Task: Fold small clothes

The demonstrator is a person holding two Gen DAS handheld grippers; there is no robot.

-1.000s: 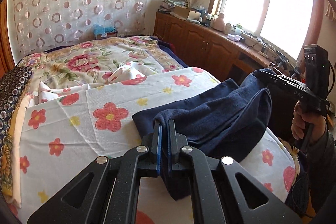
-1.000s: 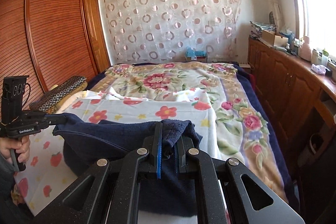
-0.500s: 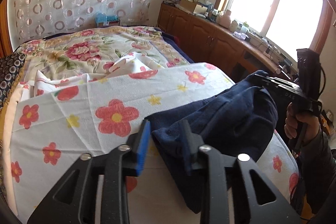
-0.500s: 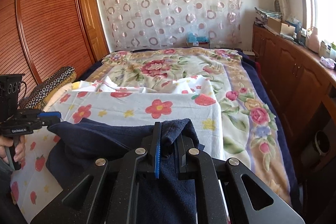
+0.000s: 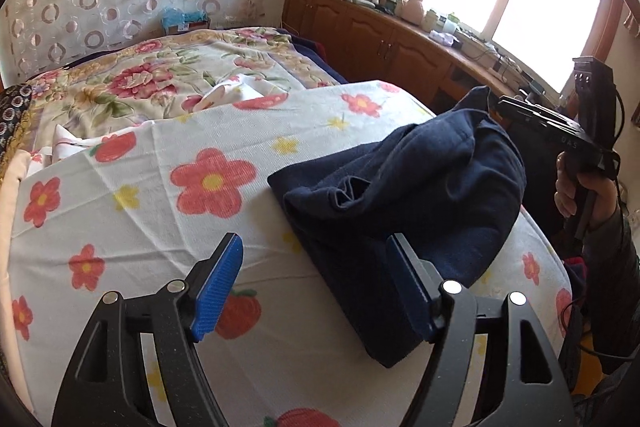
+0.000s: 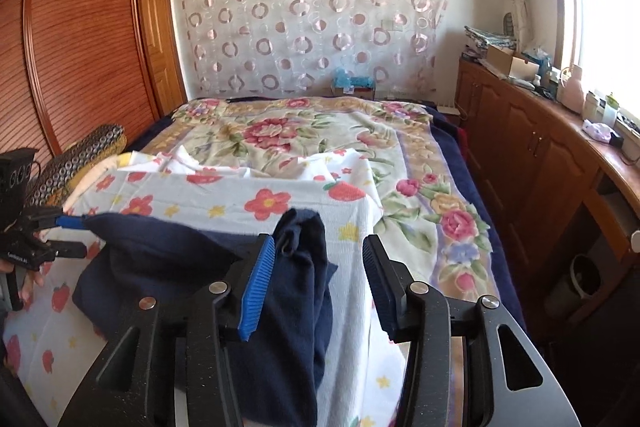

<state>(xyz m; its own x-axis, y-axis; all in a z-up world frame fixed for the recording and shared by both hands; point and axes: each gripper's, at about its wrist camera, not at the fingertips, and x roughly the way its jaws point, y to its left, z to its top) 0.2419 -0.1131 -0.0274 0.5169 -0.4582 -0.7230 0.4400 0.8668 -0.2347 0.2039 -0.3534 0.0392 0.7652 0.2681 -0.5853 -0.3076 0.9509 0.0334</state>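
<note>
A navy blue garment [image 5: 420, 187] lies in a folded heap on the white flowered sheet [image 5: 132, 227] at the bed's near end. My left gripper [image 5: 316, 267] hovers low over the garment's near edge. Its jaws are opening wide, the cloth lies loose between them, and the blue pad [image 5: 218, 283] is clear of it. My right gripper [image 6: 320, 267] is also opening. A raised corner of the navy garment [image 6: 300, 247] stands between its jaws and leans on the left pad [image 6: 258, 283] without being pinched. Each gripper shows in the other view: left gripper [image 6: 82, 235], right gripper [image 5: 502, 105].
A floral bedspread [image 6: 280, 131] covers the rest of the bed. Wooden cabinets [image 6: 532, 155] with clutter on top run under the window on the right. A slatted wardrobe [image 6: 80, 47] and a patterned pillow [image 6: 76, 155] are on the left. A hand [image 5: 572, 183] holds the right gripper.
Both grippers went from shut on the garment's corners to open, letting it go. The cloth slumped onto the sheet. The left gripper dipped lower toward the bed.
</note>
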